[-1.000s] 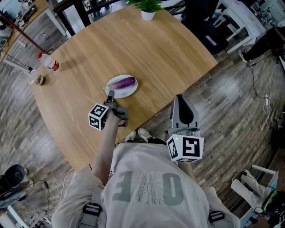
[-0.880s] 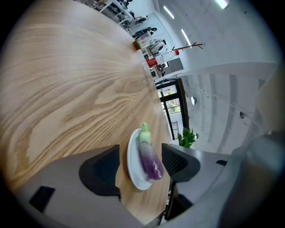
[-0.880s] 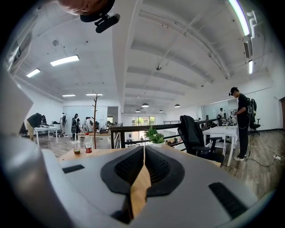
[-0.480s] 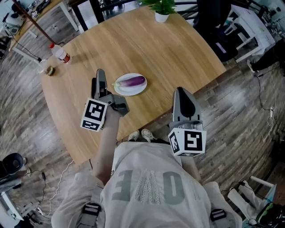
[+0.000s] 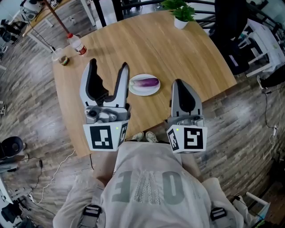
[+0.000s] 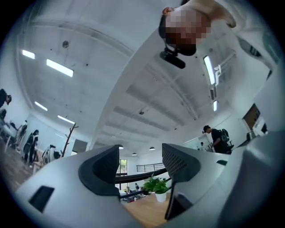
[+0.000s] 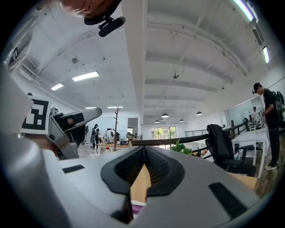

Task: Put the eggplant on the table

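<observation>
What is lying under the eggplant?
A white plate lies under the eggplant, on the wooden table. Its rim shows around it; the plate's middle is covered by the eggplant.

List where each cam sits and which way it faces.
Head view: on head, steeply down at table and eggplant; shows torso, left gripper, right gripper.
Left gripper view: on left gripper, tilted up at ceiling; fingers just opened, empty; person's head above.
Right gripper view: on right gripper, level across room; fingers shut.
Shared: potted plant in all.

the left gripper has lifted away from the plate, rolled over, jaws opening wide, empty.
</observation>
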Motion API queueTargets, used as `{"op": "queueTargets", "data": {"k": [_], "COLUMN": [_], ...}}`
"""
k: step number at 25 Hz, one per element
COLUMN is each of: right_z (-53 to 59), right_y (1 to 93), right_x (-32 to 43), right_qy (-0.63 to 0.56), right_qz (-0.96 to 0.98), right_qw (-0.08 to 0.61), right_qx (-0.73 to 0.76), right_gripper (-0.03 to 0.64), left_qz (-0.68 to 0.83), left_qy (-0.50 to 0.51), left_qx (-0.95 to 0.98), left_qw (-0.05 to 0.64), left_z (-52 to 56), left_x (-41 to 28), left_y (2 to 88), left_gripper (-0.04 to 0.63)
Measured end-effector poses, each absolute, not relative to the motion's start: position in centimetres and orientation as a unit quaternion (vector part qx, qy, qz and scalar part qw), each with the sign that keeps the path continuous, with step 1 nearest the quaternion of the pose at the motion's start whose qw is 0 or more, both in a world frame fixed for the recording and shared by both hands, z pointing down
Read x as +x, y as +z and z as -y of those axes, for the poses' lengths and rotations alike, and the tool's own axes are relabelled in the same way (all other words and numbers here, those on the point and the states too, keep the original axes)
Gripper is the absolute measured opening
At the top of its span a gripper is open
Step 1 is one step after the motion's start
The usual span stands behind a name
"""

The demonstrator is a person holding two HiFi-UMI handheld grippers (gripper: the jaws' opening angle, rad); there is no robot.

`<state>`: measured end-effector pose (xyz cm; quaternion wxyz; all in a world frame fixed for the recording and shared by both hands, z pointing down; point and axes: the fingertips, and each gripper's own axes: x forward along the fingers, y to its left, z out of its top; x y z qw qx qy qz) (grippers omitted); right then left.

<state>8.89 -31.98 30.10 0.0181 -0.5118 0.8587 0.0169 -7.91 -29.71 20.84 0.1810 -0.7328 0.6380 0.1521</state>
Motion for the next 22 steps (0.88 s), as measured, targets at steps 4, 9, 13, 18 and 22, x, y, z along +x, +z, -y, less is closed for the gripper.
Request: {"op": "queueTargets", "data": {"k": [4,9,13,18,22], "right_z": [31.5,31.0,30.8,30.8,30.9], "right_y": [29.8,29.6,29.0,29.4,29.8], "right_x": [6.1,3.3,2.1,2.1,2.3], "right_qy": [0.021,0.055,0.068,0.064,0.065], "right_qz": [-0.875,-0.885,-0.888,-0.889,-0.891], "right_qw": [0.029,0.009,0.012,0.011,0.008], "right_qx": [-0.484,-0.462,-0.455,-0.453,-0.449], "right_gripper": [0.023,0.021,0.021,0.021,0.021], "left_qz": [-0.624,-0.606,-0.61,-0.607,-0.602], "left_qy": [0.094,0.021,0.007,0.008,0.002], "left_qx": [-0.749,-0.77,-0.77,-0.775,-0.779], "left_qw": [0.201,0.198,0.188,0.177,0.177], "left_z": [29.2,29.2,29.3,29.4,29.5], "left_x": [-6.4,-5.5,-6.2,-6.6,-6.4], "left_y": [21.8,23.8,24.3,24.7,24.9], "left_gripper": [0.24,0.008,0.008,0.008,0.008]}}
